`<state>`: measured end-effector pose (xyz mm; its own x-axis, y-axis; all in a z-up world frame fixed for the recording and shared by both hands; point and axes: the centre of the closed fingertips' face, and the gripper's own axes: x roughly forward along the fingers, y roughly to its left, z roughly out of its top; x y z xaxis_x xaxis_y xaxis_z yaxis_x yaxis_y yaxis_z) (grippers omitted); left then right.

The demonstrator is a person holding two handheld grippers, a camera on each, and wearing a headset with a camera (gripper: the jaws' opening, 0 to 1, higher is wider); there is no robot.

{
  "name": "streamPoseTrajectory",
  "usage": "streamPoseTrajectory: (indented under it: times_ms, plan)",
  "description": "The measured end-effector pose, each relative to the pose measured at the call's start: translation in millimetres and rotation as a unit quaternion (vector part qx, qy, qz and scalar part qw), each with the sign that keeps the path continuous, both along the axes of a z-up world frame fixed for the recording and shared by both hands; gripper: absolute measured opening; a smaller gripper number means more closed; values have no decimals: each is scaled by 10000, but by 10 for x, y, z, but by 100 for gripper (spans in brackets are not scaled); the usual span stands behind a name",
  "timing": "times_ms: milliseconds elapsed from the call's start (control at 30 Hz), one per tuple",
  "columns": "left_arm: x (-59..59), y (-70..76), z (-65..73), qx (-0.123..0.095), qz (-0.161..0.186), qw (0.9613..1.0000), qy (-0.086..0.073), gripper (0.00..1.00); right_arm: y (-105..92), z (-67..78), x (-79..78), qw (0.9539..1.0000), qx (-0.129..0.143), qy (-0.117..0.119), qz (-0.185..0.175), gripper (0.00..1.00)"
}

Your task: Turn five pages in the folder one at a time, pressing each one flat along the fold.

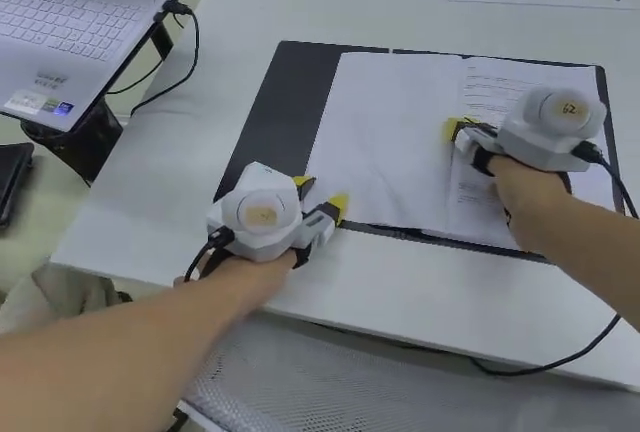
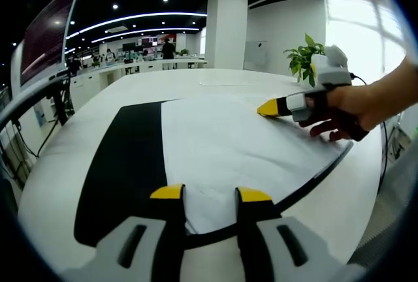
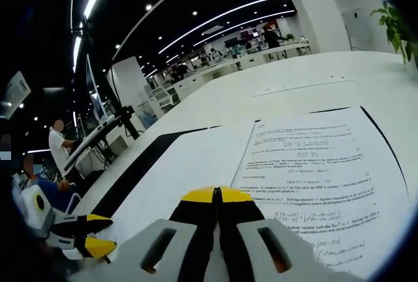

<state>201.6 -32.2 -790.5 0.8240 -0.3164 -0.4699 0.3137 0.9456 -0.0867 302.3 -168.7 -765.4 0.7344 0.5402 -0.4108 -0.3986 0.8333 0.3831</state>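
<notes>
Now the folder lies open on the white table. The right gripper has its yellow fingers closed together, with no gap and nothing between them. As far as I can judge, its tips rest on the paper at the fold or just beside it. In the right gripper view the blank page spreads to the left of the closed tips, and the printed page runs ahead and to the right of them.

The left gripper holds its fingers a little apart, and they grip nothing. The near black edge of the folder and a corner of the blank page lie just in front of these fingertips, about in the gap between them.

I think the step in hand is the pressing of a turned page along the fold. To do it well, the right fingers should stay closed and slide along the fold from one end to the other, with even and light pressure. The tips should keep low, so that they do not wrinkle or tear the paper. The blank page looks a little wavy beyond the left fingertips, so these fingers could come down on its near corner and steady it.
</notes>
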Motion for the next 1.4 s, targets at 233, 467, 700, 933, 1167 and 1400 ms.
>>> streamPoseTrajectory:
  times_ms: [233,467,700,933,1167,1400]
  plan:
    - [-2,-3,-2,-11,6,10000,5,29,9,-32,-268,9999,97,111,70,0]
    - [-16,-3,4,-8,4,10000,3,29,58,-52,-536,9993,204,251,203,0]
    - [-39,9,10,3,-4,10000,8,29,103,-79,-838,9987,194,335,333,0]
    - [-48,23,20,21,-14,10000,9,29,83,-129,-1068,9970,337,539,436,0]
    - [-41,32,23,29,-15,10000,18,29,73,-160,-1319,9941,511,826,474,0]
    - [-31,35,29,60,-21,10000,32,29,65,-169,-1560,9889,309,1312,632,0]
